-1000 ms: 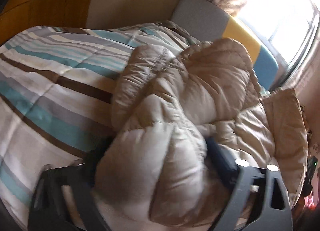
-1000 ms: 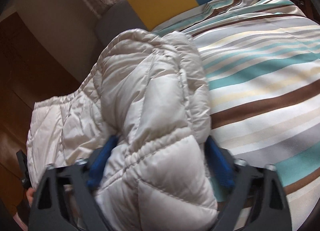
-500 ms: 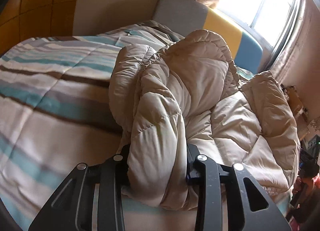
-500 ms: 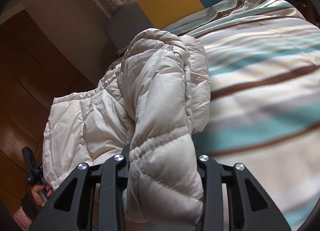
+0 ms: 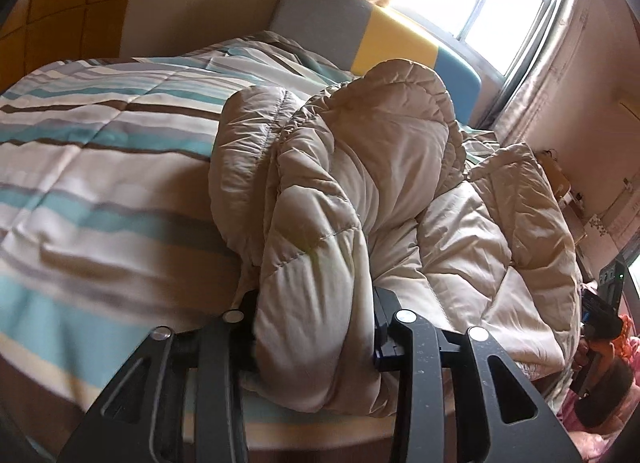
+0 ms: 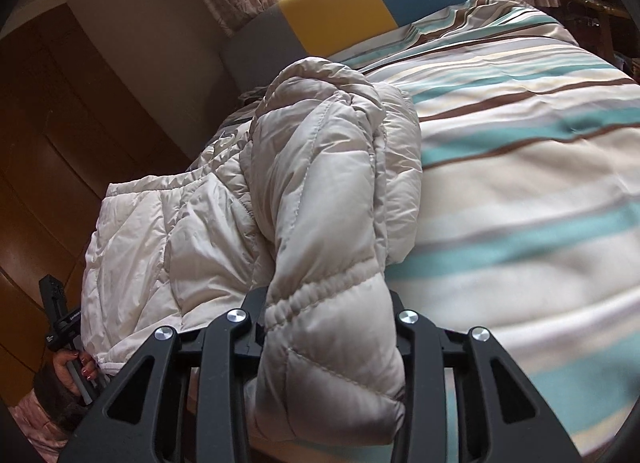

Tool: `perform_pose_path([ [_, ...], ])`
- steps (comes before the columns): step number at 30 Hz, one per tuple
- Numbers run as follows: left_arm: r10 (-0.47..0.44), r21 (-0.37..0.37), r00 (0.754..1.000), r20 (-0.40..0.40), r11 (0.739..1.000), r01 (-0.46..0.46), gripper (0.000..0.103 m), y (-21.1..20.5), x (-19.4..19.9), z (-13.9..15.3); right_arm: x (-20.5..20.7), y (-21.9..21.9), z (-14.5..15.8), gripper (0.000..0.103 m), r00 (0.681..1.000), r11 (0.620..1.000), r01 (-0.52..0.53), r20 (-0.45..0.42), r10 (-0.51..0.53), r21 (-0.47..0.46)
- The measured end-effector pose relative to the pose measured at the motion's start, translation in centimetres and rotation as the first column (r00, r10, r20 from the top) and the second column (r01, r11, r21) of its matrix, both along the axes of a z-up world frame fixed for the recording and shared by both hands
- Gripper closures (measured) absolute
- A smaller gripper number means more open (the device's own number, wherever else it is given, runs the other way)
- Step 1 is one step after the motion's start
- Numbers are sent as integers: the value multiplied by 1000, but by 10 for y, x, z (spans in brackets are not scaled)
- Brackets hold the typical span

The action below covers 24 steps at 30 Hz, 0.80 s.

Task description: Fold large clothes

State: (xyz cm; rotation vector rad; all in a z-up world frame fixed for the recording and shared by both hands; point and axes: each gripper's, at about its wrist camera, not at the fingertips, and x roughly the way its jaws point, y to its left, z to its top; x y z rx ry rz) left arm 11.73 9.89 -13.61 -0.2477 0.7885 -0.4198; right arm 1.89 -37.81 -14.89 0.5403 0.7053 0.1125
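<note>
Beige quilted down jacket (image 5: 372, 191) is lying bunched on the striped bed cover (image 5: 100, 167), filling the centre and right of the left wrist frame, the centre and left of the right wrist frame. Left tool (image 5: 316, 339) is pinching a thick puffy roll at lower centre, jaws part-way apart and easing wider with fabric between them. Right tool (image 6: 328, 339) is doing the same on another padded roll, possibly a sleeve, its jaws likewise widening around the cloth. Headboard (image 6: 340, 11) is sitting at upper centre.

Risk, as a judgement: slick shell and springy filling are likely to squirm out as both grips loosen, letting the fold collapse. Jacket's near edge is hanging by the bed edge; uneven pulling could drag it off.
</note>
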Motion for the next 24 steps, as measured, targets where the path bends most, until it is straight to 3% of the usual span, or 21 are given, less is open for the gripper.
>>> perform_pose_path([
  [2, 17, -8, 1000, -3, 1000, -17, 50, 5, -3, 1, 1, 0, 5, 46, 1000, 999, 19, 10, -18, -46],
  [4, 64, -8, 998, -2, 998, -64, 28, 12, -7, 5, -1, -2, 12, 37, 999, 997, 42, 34, -40, -58],
  [7, 133, -10, 990, 40, 991, -133, 27, 27, -15, 18, 1, -18, 32, 19, 987, 990, 132, 100, -126, -53],
  [12, 186, 6, 978, 98, 982, -188, 24, 34, -5, 45, 35, -21, 50, 17, 989, 990, 120, 99, -113, -76],
  [16, 165, 34, 978, 128, 985, -171, 20, 16, 25, 62, 67, -11, 47, 15, 998, 988, 66, 10, -65, -138],
  [19, 150, 72, 983, 107, 985, -158, 20, -4, 51, 69, 93, -1, 45, 15, 997, 977, 40, -61, -54, -211],
  [24, 134, 114, 986, 95, 983, -145, 20, -28, 82, 67, 106, 17, 39, 18, 994, 945, -5, -104, -31, -328],
])
